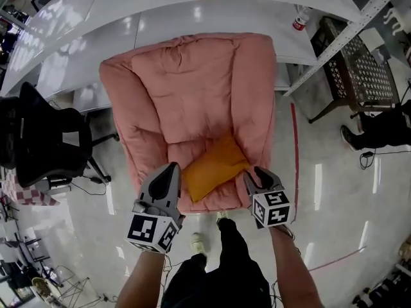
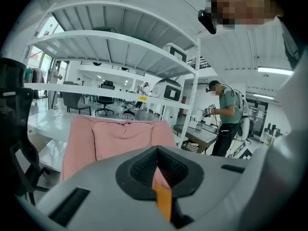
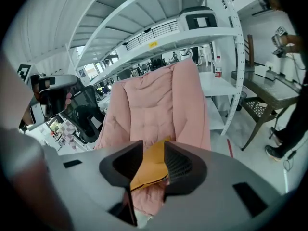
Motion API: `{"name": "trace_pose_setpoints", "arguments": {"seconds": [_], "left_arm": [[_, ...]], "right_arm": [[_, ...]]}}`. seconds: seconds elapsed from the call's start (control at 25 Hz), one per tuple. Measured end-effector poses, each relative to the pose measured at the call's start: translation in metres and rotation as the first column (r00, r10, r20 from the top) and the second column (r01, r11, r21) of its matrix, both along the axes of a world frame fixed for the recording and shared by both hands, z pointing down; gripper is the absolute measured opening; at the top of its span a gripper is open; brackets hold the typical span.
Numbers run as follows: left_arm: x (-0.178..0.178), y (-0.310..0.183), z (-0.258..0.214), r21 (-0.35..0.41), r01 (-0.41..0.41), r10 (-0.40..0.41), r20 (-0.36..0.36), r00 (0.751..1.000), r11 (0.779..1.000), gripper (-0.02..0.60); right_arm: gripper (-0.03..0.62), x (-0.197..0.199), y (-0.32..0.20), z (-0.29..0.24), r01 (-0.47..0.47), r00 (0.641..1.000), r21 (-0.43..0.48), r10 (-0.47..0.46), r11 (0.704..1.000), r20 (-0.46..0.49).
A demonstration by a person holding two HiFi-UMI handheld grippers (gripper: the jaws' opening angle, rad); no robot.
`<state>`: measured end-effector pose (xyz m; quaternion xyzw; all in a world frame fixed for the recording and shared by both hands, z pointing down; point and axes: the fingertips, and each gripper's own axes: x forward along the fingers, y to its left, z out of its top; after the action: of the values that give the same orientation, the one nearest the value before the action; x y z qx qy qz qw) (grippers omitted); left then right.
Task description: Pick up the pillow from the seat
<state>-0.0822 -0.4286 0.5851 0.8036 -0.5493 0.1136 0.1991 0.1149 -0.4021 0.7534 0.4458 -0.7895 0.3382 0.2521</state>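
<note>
The pillow (image 1: pixel 215 169), orange and flat, lies on the seat (image 1: pixel 185 151) of the pink armchair (image 1: pixel 192 88), turned so that one corner points at the back and its near edge reaches the seat's front lip. It has not been lifted.

The right tongs (image 1: pixel 257 172) sit at the pillow's right corner. In the right gripper view their jaws stand apart with the pillow's edge in the gap between them, and the pads do not look to be squeezing it. The left tongs (image 1: pixel 172 169) are just beside the pillow's left corner. In the left gripper view their jaws are brought together, leaving only a thin slit through which a strip of orange and pink shows, and nothing seems pinched in them.

So the step in hand looks like the reach and grasp, with neither side yet holding. The next move probably calls for the right tongs to clench on the edge already between the jaws. The left tongs would need to spread and slide onto the near corner before both raise the pillow clear of the seat.

Behind the armchair runs a white shelf (image 1: pixel 192 18), and a black office chair (image 1: pixel 45 140) stands to its left.
</note>
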Motion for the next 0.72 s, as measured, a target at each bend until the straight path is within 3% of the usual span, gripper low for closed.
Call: {"name": "trace_pose_setpoints", "arguments": {"seconds": [0.36, 0.72], "left_arm": [[0.009, -0.019, 0.064, -0.081, 0.011, -0.011, 0.008, 1.000, 0.997, 0.003], [0.011, -0.016, 0.094, -0.132, 0.014, -0.012, 0.019, 1.000, 0.991, 0.003]], "right_arm": [[0.138, 0.006, -0.009, 0.081, -0.008, 1.000, -0.131, 0.007, 0.991, -0.009], [0.167, 0.006, -0.007, 0.140, -0.059, 0.998, -0.256, 0.059, 0.965, -0.007]]}}
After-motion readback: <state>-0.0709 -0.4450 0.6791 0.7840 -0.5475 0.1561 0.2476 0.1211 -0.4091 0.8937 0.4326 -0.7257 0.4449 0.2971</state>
